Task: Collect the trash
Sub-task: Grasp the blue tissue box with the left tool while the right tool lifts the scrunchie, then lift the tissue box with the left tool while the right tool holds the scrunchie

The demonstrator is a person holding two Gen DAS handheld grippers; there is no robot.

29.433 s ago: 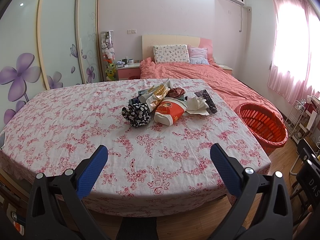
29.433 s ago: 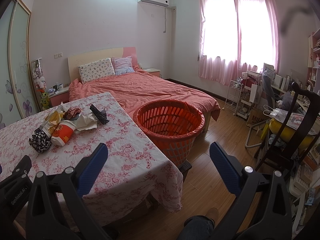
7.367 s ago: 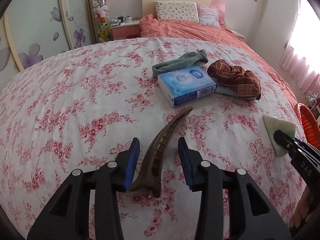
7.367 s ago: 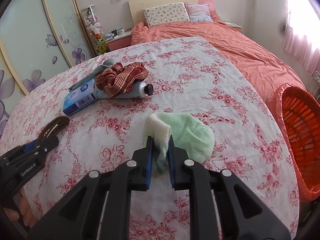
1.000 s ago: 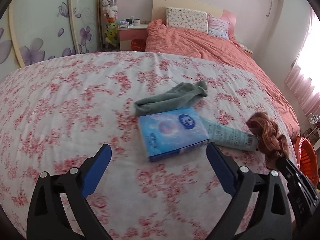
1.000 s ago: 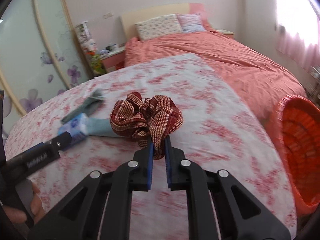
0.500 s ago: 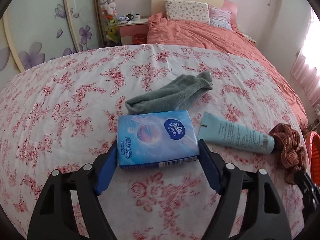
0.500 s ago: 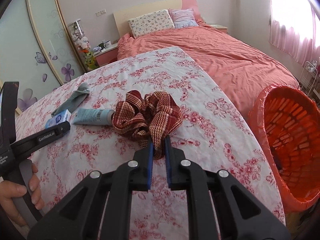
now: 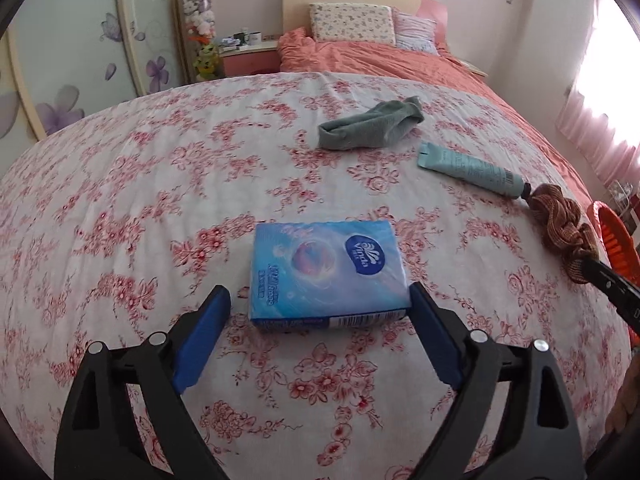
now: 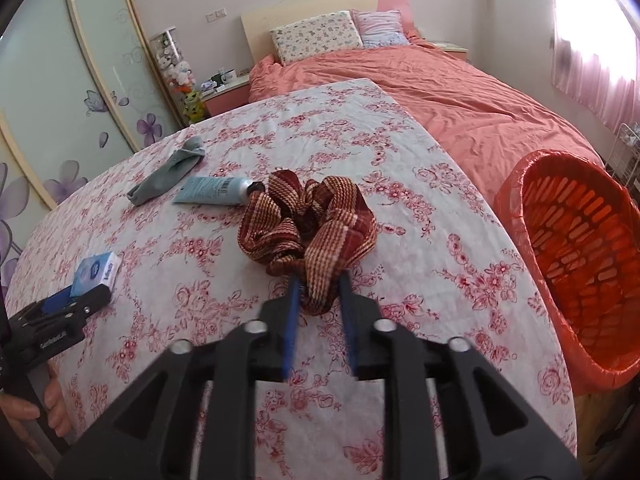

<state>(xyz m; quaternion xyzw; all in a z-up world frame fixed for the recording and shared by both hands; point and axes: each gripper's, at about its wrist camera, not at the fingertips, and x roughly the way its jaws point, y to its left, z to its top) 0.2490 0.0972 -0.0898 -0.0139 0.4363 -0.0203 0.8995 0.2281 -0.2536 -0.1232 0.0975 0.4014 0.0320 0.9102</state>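
1. Counter [image 9: 120, 184]: I see a flower-print cloth covering the whole surface. The bed [image 10: 472, 92] with its salmon cover stands behind it.

2. Basket [image 10: 516, 196]: I see the orange slotted basket off the right edge of the counter, lined with an orange bag. In the left wrist view only a strip of its rim shows at the far right.

3. Left claw [image 9: 320, 312]: I hold it wide open, low over the counter. Its blue pads flank the near end of the tissue pack [image 9: 326, 270]. The right pad sits just at the pack's near right corner; the left pad stands apart from the pack. I cannot tell whether the right pad touches it.

4. Right claw [image 10: 318, 294]: I hold it closed on the scrunchie [image 10: 308, 226], a red-and-tan plaid fabric ring. The pads pinch its lower fold; the rest bunches above them. The scrunchie is over the right part of the counter, with the basket to its right.

5. Tissue pack: a blue flat pack lying on the counter, long side toward the left claw.

6. Sock [image 9: 370, 128]: a grey-green sock lies crumpled toward the far side of the counter.

7. Tube [image 9: 468, 170]: a pale teal tube with a dark cap lies flat, just right of the sock and apart from it. In the left wrist view, its cap end is next to the scrunchie.
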